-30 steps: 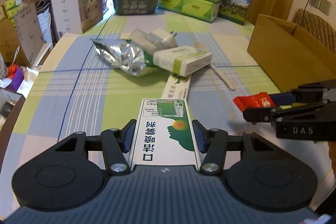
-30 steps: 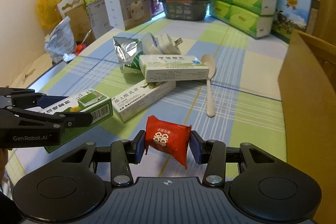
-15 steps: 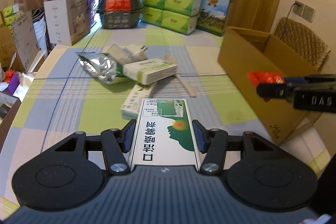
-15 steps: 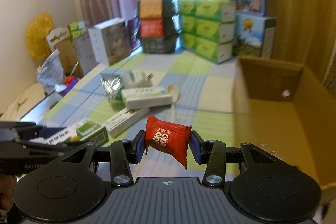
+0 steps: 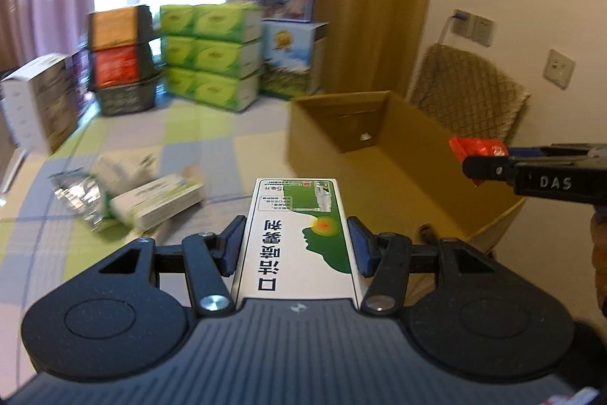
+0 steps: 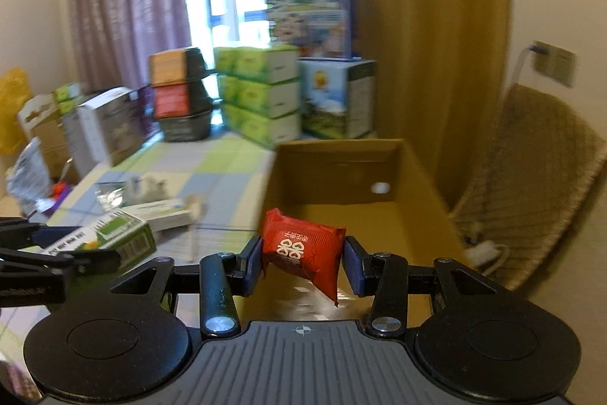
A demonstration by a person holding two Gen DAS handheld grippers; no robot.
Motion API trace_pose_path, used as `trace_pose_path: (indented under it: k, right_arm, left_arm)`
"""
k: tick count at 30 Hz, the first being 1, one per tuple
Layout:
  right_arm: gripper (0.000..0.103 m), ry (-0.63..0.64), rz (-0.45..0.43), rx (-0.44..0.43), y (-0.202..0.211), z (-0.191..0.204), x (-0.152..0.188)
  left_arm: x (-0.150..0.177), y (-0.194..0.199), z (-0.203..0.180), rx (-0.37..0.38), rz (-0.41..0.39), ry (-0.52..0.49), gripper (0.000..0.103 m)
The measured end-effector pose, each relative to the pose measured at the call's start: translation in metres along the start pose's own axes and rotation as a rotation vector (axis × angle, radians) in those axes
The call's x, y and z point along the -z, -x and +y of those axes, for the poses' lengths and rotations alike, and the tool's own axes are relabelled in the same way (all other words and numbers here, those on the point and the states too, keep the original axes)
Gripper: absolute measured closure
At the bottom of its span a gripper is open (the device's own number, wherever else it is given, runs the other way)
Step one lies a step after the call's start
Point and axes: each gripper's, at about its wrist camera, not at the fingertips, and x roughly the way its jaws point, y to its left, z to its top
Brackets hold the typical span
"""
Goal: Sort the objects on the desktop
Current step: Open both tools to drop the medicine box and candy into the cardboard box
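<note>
While both tools are raised above the table, each has its jaws closed on an item. Left gripper: pads clamped against the long sides of a green-and-white medicine box, which lies flat between the fingers, printed face up, far end pointing toward the cardboard box. Right gripper: pinching a red snack packet by its two ends; packet tilted, one corner hanging lower on the right.

In the right wrist view the packet sits in front of the open cardboard box's interior, with the left tool and its carton visible low at left, over the table. In the left wrist view the right tool enters from the right edge, above the box's right wall.

On the checked tablecloth, left of the cardboard box: a white-and-green carton lying against a crumpled foil bag, both blurred. Beyond them, stacked green tissue packs and a dark basket stack at the far end. A wicker chair stands behind the cardboard box.
</note>
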Motion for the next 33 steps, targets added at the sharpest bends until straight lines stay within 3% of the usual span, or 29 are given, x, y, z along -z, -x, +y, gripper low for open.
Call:
trace_pose_path:
  k: [6, 18, 25, 33]
  right_arm:
    - [0.061, -0.056, 0.016, 0.045, -0.001, -0.048, 0.003]
    - [0.061, -0.106, 0.05, 0.059, -0.027, -0.088, 0.012]
    - [0.061, -0.118, 0.069, 0.061, -0.043, -0.094, 0.014]
    - [0.061, -0.13, 0.083, 0.037, -0.051, -0.09, 0.018]
  left_arm:
    - [-0.023, -0.03, -0.039, 0.075, 0.016, -0.019, 0.052]
    - [-0.04, -0.089, -0.085, 0.142, 0.071, -0.055, 0.052]
    - [-0.042, -0.116, -0.084, 0.156, 0.1, -0.012, 0.051]
    - [-0.043, -0.101, -0.061, 0.125, 0.065, 0.037, 0.05]
